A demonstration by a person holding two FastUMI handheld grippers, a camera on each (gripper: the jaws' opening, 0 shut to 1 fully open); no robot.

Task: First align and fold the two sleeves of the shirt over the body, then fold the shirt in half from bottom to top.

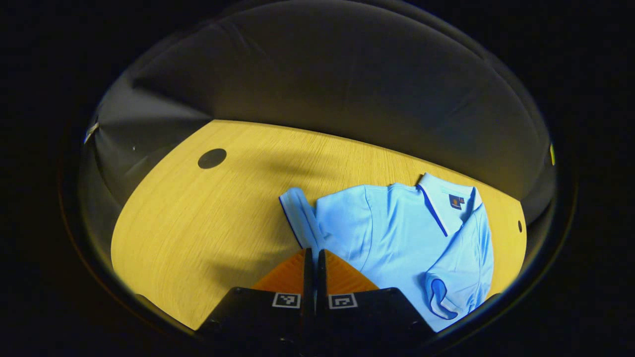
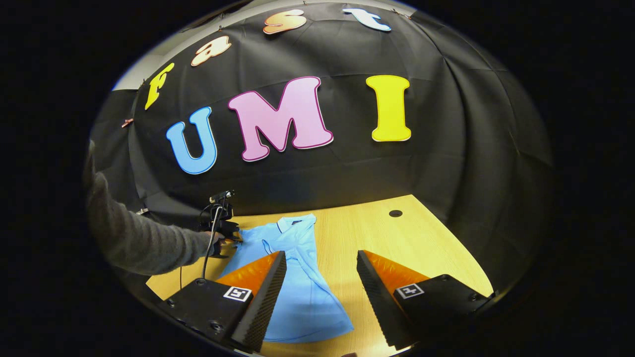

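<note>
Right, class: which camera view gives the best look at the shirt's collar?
The left gripper view: the collar is near, showing its dark placket edge and inner label patch on the shirt. In the right gripper view the collar is small and distant, its details indistinct.

A wooden table (image 1: pixel 198 223) stands against a black cloth wall (image 1: pixel 322 84). A round dark hole (image 1: pixel 212 158) sits near its far corner, another small one (image 1: pixel 520 226) near the edge.

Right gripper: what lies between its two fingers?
In the right gripper view, the right gripper is open above the table; between its fingers lie the shirt's lower edge and bare wood.
</note>
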